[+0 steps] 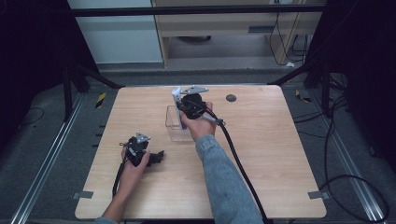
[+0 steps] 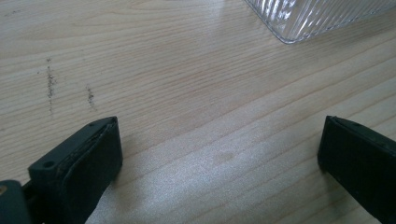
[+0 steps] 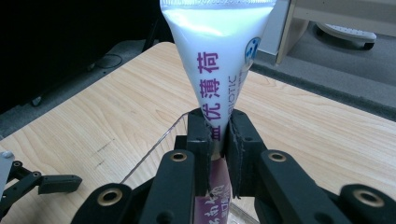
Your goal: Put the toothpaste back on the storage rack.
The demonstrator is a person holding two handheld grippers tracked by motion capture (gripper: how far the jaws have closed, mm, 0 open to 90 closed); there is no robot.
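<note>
A white tube [image 3: 219, 51] with purple lettering stands upright, crimped end up, and my right gripper [image 3: 218, 130] is shut on its lower half. In the high view the tube [image 1: 176, 94] rises over the far end of a clear plastic box [image 1: 176, 125] at the table's middle, with my right gripper [image 1: 184, 103] above that box. The tube's lower end goes behind the jaws, near the box rim [image 3: 159, 140]. My left gripper [image 1: 156, 156] lies on the wood at the near left, open with nothing between its jaws [image 2: 219, 135]. A ribbed corner of the box [image 2: 317, 16] lies beyond it.
The wooden table [image 1: 261, 154] has bare room on its right half and along the front. A small dark round disc [image 1: 230, 98] lies near the far edge. Cables trail from both grippers toward the front. Dark frames stand at the table's sides.
</note>
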